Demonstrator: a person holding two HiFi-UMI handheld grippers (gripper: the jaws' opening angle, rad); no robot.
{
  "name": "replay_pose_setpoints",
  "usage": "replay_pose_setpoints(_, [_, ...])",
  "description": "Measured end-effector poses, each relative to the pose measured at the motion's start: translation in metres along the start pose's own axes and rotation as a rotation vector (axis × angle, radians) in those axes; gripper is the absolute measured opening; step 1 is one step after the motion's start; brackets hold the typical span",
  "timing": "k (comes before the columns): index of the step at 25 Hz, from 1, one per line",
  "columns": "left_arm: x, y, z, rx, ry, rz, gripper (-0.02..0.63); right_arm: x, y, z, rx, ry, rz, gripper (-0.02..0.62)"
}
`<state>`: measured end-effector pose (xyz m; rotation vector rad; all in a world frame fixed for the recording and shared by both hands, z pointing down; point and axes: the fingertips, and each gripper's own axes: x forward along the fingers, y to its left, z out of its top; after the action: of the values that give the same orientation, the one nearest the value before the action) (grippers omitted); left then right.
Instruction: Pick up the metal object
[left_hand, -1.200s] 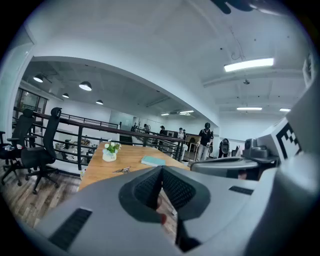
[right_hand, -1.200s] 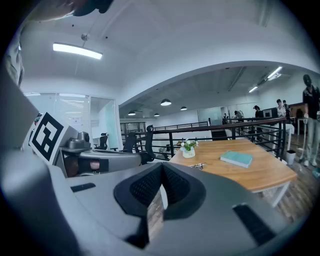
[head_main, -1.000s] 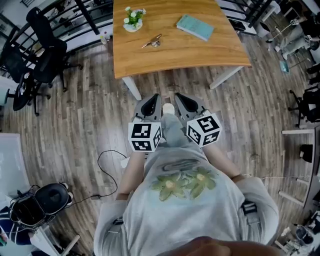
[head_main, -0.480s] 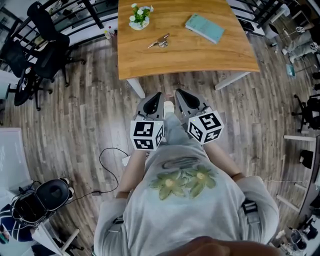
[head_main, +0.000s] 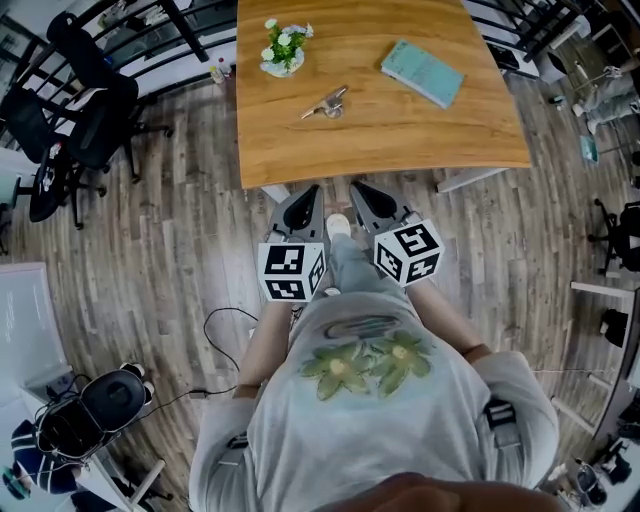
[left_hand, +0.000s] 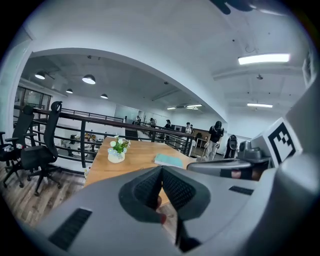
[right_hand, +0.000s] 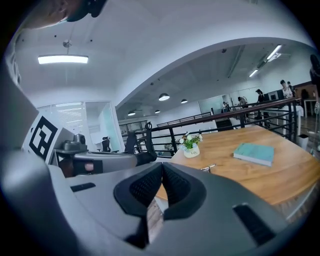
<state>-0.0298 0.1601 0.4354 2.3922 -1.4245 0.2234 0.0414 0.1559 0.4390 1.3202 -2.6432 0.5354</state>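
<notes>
Both grippers have advanced toward the wooden table (head_main: 400, 135) since the earlier frames. Its near edge, formerly well ahead of the jaws, now lies just at their tips in the head view. Left gripper (head_main: 309, 190) and right gripper (head_main: 357, 187) are held side by side in front of the person's torso, each pointing at the table. Each gripper's own view shows its ribbed pads pressed together with nothing between them, so both are clenched and empty. The metal object (head_main: 326, 103), apparently a small bunch of keys though too small to identify with certainty, lies on the tabletop well beyond the jaws. It sits between a white pot of flowers (head_main: 283, 47) at the far left and a teal book (head_main: 422, 73) to the right. Black office chairs (head_main: 85, 110) stand on the plank floor (head_main: 170, 250) at the left.
</notes>
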Motion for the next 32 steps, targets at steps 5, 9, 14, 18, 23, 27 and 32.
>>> replay_pose_setpoints(5, [0.038, 0.027, 0.011, -0.003, 0.018, 0.008, 0.014, 0.046, -0.022, 0.004, 0.003, 0.049, 0.023, 0.017])
replay_pose_setpoints(9, [0.064, 0.053, 0.024, -0.009, 0.024, 0.025, 0.014, 0.081, -0.039, 0.018, -0.007, 0.071, 0.031, 0.066])
replay_pose_setpoints(14, [0.101, 0.08, 0.039, -0.023, 0.037, 0.04, 0.014, 0.122, -0.064, 0.034, -0.021, 0.099, 0.038, 0.094])
replay_pose_setpoints(18, [0.126, 0.092, 0.046, -0.029, 0.044, 0.041, 0.014, 0.147, -0.083, 0.038, -0.029, 0.13, 0.031, 0.131])
replay_pose_setpoints(23, [0.153, 0.104, 0.055, -0.038, 0.043, 0.041, 0.014, 0.172, -0.103, 0.039, -0.04, 0.177, 0.03, 0.174])
replay_pose_setpoints(27, [0.172, 0.114, 0.054, -0.052, 0.051, 0.051, 0.014, 0.188, -0.118, 0.04, -0.054, 0.203, 0.032, 0.2])
replay_pose_setpoints(32, [0.192, 0.123, 0.058, -0.064, 0.047, 0.068, 0.014, 0.205, -0.132, 0.036, -0.071, 0.239, 0.038, 0.233])
